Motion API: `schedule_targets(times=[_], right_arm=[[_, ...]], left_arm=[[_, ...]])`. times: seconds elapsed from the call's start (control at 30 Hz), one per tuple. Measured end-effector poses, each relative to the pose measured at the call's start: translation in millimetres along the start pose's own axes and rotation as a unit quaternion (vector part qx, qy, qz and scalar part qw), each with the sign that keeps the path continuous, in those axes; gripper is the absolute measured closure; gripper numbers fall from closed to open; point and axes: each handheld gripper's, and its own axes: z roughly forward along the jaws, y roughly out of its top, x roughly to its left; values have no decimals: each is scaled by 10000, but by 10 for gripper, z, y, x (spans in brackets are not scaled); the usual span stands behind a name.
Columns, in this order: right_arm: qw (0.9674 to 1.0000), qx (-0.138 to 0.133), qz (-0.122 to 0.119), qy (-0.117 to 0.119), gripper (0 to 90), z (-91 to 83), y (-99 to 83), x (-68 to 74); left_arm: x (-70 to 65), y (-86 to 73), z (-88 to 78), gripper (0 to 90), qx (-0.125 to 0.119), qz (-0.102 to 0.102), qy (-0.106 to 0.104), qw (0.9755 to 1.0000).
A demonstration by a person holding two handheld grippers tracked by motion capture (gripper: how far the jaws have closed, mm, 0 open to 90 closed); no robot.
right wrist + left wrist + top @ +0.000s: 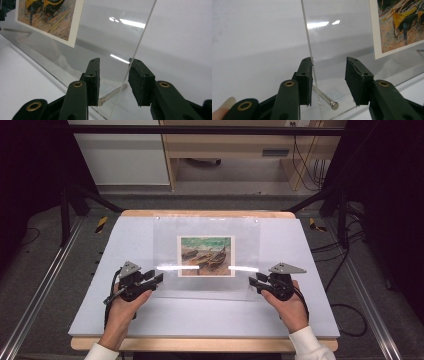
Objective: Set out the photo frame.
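Acrylic sheet [205, 255] lies flat on the white counter [100, 315], covering a boat picture [205, 256]. Left tongs [156, 279] straddle its left edge with one pad touching it and the other apart; right tongs [253, 283] straddle its right edge, pads spread clear.
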Motion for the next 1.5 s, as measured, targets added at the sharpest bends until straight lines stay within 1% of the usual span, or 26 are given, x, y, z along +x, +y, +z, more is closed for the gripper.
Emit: schedule_targets(times=[0.23, 0.37, 0.47, 0.63, 0.83, 0.97, 1.07, 1.43, 1.5], right_arm=[[10000, -17, -50, 8, 642, -21, -26, 5], [10000, -4, -28, -15, 648, -30, -36, 20], [10000, -6, -68, -9, 651, -33, -44, 23], [10000, 7, -32, -34, 657, -41, -58, 37], [10000, -10, -79, -38, 664, -48, -72, 40], [10000, -1, -38, -53, 667, -53, -79, 53], [9999, -10, -104, -49, 668, -54, -84, 50], [10000, 0, -23, -58, 671, -57, -87, 60], [10000, -2, -45, -64, 672, -58, -90, 61]], left_arm=[[-10, -16, -10, 574, 31, 13, -9, 10000], [-14, -24, -19, 575, 38, 24, -15, 10000], [-17, -33, -27, 576, 44, 11, -21, 10000], [-15, -44, -36, 582, 46, 1, -45, 10000], [-21, -52, -48, 583, 76, 33, -42, 10000], [-23, -58, -54, 584, 80, 26, -51, 10000], [-25, -65, -56, 583, 74, 37, -49, 10000], [-28, -76, -63, 589, 66, 25, -41, 10000], [-31, -77, -65, 590, 71, 24, -38, 10000]])
